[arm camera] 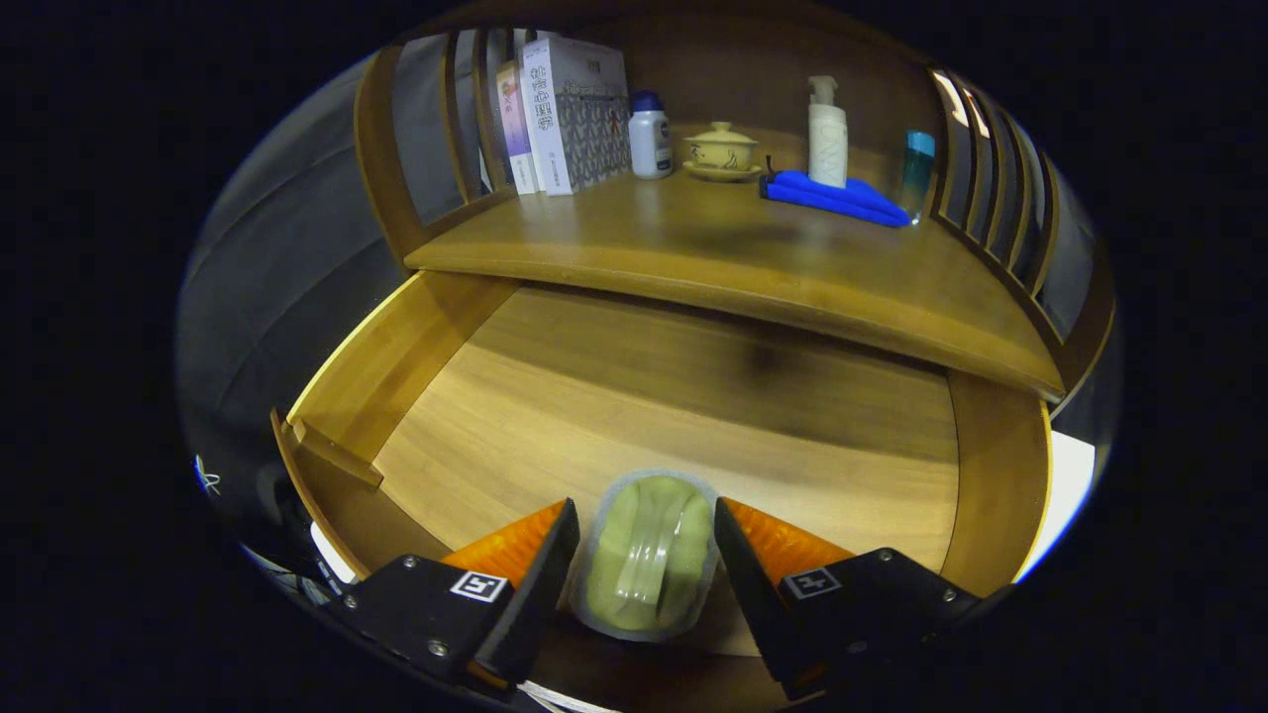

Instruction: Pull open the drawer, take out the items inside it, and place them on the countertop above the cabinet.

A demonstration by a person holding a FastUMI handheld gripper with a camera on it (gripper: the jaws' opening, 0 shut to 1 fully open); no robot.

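the drawer (614,396) is pulled open, and a small green pack (649,555) sits between the fingers of the gripper (646,555). the fingers are close on both sides of the pack and look like they press it, so i think it is held. to do this well, keep the squeeze soft, lift straight up, then set it on the top (733,267) in the bare spot near the blue cloth (837,198). the low end of the pack is cut off, and i can't tell what is in it.
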